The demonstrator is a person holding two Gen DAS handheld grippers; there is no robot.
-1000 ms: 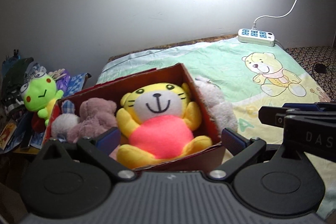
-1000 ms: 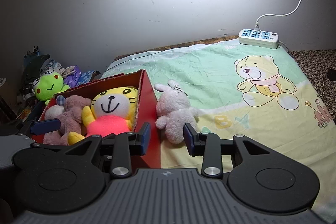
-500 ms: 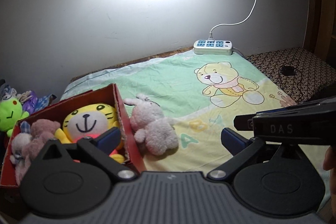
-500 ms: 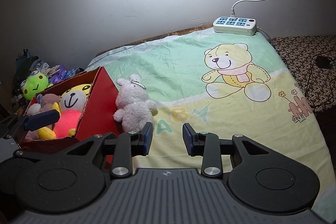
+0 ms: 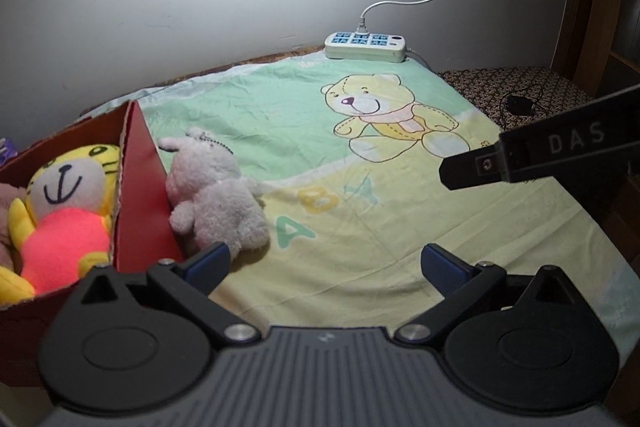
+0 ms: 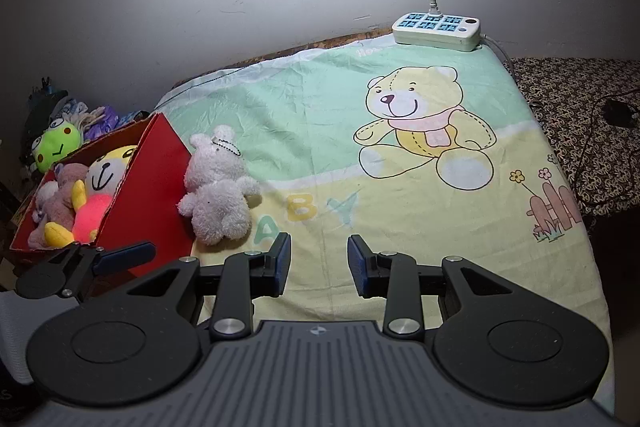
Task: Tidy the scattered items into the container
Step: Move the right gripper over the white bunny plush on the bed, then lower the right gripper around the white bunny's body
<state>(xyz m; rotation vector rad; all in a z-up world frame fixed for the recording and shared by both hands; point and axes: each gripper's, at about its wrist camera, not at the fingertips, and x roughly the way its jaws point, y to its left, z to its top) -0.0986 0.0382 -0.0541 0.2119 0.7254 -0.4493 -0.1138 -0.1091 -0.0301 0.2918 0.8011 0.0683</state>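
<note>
A red cardboard box (image 5: 142,203) (image 6: 154,183) stands at the left edge of the bed. It holds a yellow tiger plush (image 5: 66,211) (image 6: 96,195) and a brown bear (image 6: 64,191). A pale pink bunny plush (image 5: 218,195) (image 6: 218,193) lies on the sheet just right of the box, touching its wall. My left gripper (image 5: 326,267) is open wide and empty, its left finger (image 5: 208,261) near the bunny's feet. My right gripper (image 6: 318,263) is open, narrower, and empty, over the sheet right of the bunny. Its side shows in the left wrist view (image 5: 540,155).
A white power strip (image 5: 364,47) (image 6: 438,29) with its cord lies at the far edge by the wall. A green frog plush (image 6: 56,145) sits among clutter beyond the box. A patterned surface with a black cable (image 6: 600,131) lies to the right.
Both views have swung right, away from the box and onto the sheet. The bunny now sits more central in both views. Both grippers stay empty.
</note>
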